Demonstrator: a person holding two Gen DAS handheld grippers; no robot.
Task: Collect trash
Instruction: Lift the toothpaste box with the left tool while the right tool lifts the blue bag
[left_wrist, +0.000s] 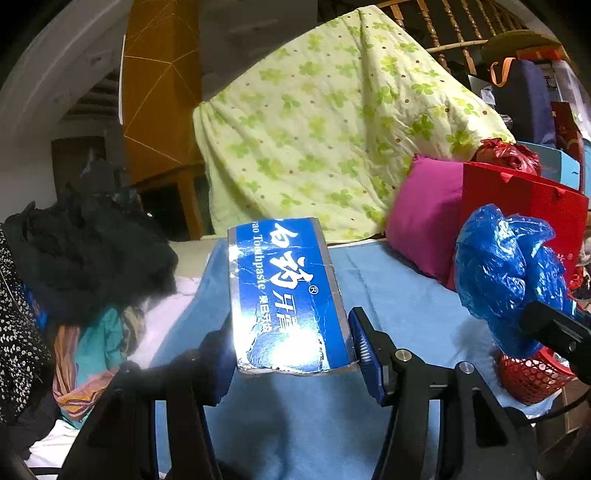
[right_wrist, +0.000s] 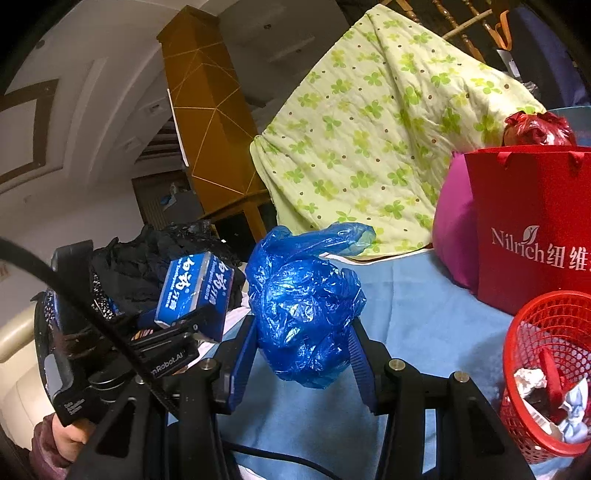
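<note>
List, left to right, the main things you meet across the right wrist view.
Person's hand → toothpaste box in the left claw → blue plastic bag in the right claw → red mesh basket.

Crumpled blue toothpaste box, bunched blue bag, aloft.

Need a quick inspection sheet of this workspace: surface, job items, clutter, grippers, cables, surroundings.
Surface: light blue cloth, bare in the middle.
Job's things: blue toothpaste box; crumpled blue plastic bag; red mesh basket with paper scraps inside.
Clutter: dark clothes pile, magenta cushion, red gift bag.
Grippers: left gripper clamps the box; right gripper clamps the bag.
Cables: black cable crossing the left gripper.
Surroundings: clover-print quilt draped over a wooden railing.
</note>
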